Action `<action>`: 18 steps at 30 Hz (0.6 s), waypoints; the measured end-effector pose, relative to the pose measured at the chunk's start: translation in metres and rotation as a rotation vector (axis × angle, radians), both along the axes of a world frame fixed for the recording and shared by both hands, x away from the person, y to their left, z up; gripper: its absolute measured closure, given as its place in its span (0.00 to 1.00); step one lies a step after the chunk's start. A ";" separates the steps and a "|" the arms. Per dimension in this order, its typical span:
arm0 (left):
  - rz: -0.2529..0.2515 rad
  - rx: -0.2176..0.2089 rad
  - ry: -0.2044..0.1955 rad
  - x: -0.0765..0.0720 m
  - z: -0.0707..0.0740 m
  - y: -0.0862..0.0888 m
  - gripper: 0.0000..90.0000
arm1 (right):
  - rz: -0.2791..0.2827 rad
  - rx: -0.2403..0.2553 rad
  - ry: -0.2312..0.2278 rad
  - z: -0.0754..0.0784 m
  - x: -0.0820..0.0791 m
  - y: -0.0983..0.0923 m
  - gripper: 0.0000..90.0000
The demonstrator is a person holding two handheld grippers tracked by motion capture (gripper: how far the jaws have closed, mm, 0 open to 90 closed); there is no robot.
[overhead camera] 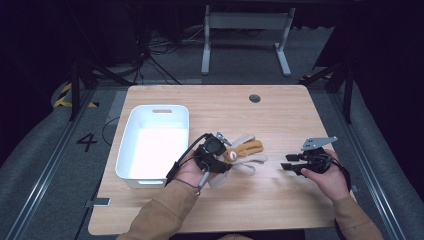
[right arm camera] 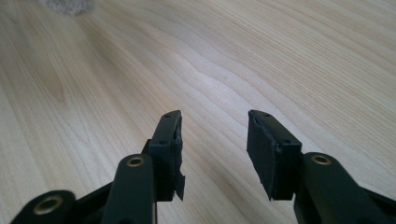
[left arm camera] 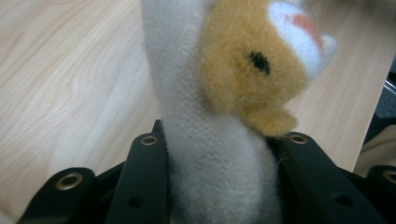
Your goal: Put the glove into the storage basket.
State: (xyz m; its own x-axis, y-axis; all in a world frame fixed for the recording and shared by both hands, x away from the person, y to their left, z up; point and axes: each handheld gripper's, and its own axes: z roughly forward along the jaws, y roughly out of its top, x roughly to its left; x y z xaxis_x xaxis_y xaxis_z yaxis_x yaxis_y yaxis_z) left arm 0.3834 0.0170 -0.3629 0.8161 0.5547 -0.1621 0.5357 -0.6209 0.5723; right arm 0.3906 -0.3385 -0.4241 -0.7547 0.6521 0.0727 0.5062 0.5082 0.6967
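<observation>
Your left tool (left arm camera: 219, 186) is clenched on the plush toy (left arm camera: 224, 93) — held just beside the white bin (overhead camera: 131, 134), over the counter (overhead camera: 280, 115). Your right tool (right arm camera: 215, 154) is released — nothing between its jaws.

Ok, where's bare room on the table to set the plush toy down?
Bare wood lies between the plush toy and the right gripper, along the table's far edge, and at the near edge. It is crowded where the left gripper holds the toy beside the white bin.
</observation>
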 end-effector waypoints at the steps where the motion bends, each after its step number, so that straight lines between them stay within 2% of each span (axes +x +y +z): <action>1: 0.011 0.004 0.001 0.000 0.002 0.001 0.75 | 0.006 0.010 0.009 -0.004 0.002 -0.001 0.63; 2: 0.019 0.009 -0.002 0.000 0.005 0.003 0.75 | 0.015 0.004 0.017 -0.008 0.004 0.000 0.63; 4: 0.031 0.014 0.002 0.000 0.011 0.005 0.75 | 0.025 -0.040 0.011 -0.015 0.007 0.001 0.63; 5: 0.044 0.013 0.000 0.000 0.014 0.006 0.75 | 0.026 -0.038 0.018 -0.017 0.008 0.002 0.63; 7: 0.064 0.013 0.005 0.002 0.019 0.009 0.75 | 0.020 -0.023 0.008 -0.020 0.008 0.002 0.63; 10: 0.102 0.015 0.014 0.004 0.026 0.013 0.75 | 0.007 0.037 0.010 -0.025 0.003 0.005 0.63; 12: 0.125 0.015 0.014 0.005 0.029 0.016 0.75 | 0.012 0.040 0.021 -0.033 -0.003 0.009 0.63; 13: 0.135 0.014 0.018 0.005 0.030 0.018 0.75 | 0.016 0.054 0.009 -0.036 -0.006 0.011 0.63; 15: 0.155 0.010 0.017 0.005 0.033 0.021 0.75 | 0.016 0.043 0.012 -0.034 -0.010 0.014 0.64; 16: 0.168 0.001 0.018 0.005 0.034 0.023 0.75 | 0.015 0.040 -0.012 -0.031 -0.013 0.015 0.64; 18: 0.188 -0.008 0.017 0.005 0.038 0.028 0.75 | 0.017 0.058 -0.026 -0.026 -0.017 0.016 0.64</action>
State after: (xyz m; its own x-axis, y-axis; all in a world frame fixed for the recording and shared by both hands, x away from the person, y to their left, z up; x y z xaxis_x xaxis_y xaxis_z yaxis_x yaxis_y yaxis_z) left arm 0.3881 0.0445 -0.3251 0.6951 0.6961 -0.1796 0.6515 -0.5044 0.5667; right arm 0.3737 -0.3229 -0.4500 -0.7675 0.6346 0.0903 0.4797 0.4751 0.7377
